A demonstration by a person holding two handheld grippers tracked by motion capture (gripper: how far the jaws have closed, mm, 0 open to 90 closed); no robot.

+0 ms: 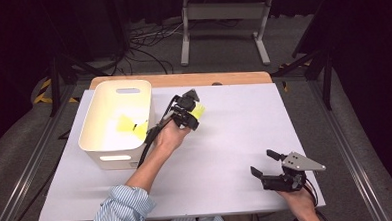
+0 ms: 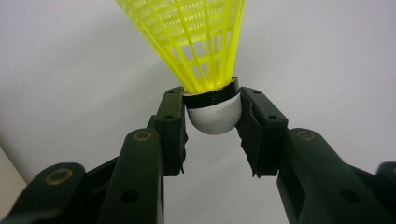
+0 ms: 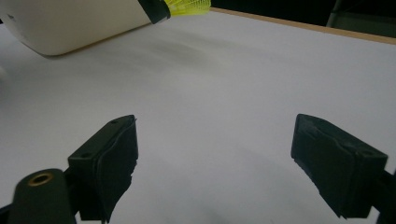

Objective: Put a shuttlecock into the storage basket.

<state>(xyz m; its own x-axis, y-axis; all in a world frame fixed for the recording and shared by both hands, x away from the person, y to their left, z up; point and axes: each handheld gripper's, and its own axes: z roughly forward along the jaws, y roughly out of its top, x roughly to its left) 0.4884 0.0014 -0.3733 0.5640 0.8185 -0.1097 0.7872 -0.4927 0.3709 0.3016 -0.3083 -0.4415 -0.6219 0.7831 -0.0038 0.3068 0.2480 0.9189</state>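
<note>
shuttlecock (image 2: pixel 201 42): skirt cut off by the top edge in the left gripper view, pads cover the sides of its cap | yellow things in the bin (image 1: pixel 117 121): too small and washed out to tell what they are | bin: cut off at the far left in the right gripper view

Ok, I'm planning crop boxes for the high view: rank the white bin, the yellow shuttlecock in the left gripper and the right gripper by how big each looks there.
1. White bin, by far the largest.
2. Right gripper, with its grey plate.
3. Yellow shuttlecock, clamped by its cork in the left gripper; part of it is hidden, so its true size is unsure.
</note>
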